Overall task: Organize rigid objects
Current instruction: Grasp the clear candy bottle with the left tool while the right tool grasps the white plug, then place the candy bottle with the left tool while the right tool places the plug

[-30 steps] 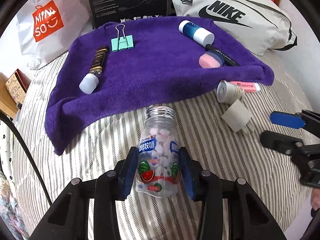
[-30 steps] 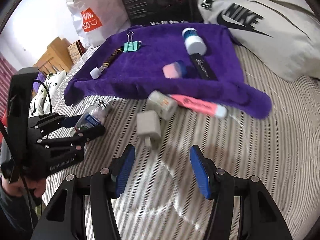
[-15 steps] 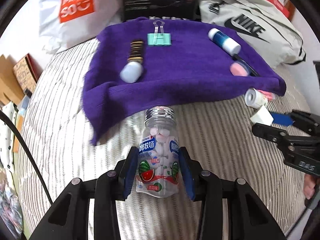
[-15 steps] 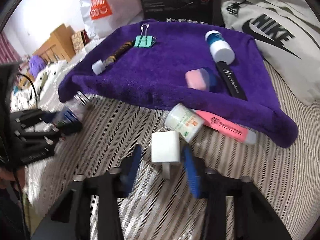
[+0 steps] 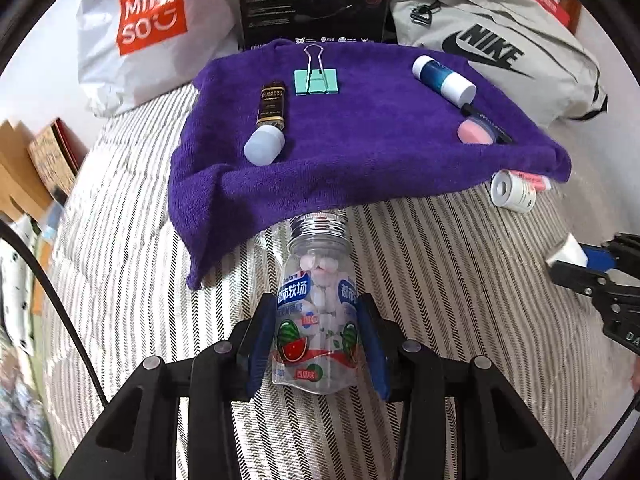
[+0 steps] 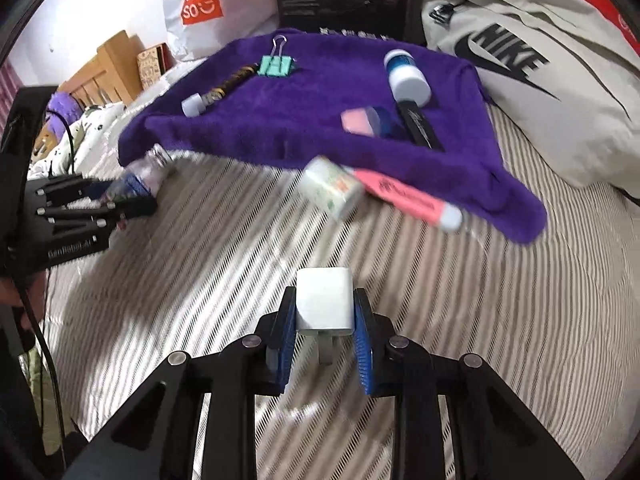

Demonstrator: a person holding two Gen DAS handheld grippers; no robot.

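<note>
- Since a second ago, the right gripper [image 6: 324, 330] has closed on the white charger [image 6: 324, 304].
- Left gripper [image 5: 316, 340] clamps the candy bottle [image 5: 316, 312]; purple towel [image 5: 360, 160], ahead of both, awaits them.
- Paper roll [image 6: 332, 192] and pink marker [image 6: 404, 200] remain off it.

Five things are lying on one purple towel [image 5: 360, 152]: one green binder clip [image 5: 317, 81], one dark tube [image 5: 269, 118], one blue-and-white bottle [image 5: 443, 79], one pink eraser [image 5: 476, 131], one black pen [image 6: 418, 125]. Near its right edge are sitting one white roll [image 5: 512, 192] and one pink highlighter [image 6: 404, 196]. Two grippers are holding one candy bottle [image 5: 316, 312] and one white charger [image 6: 324, 300].
</note>
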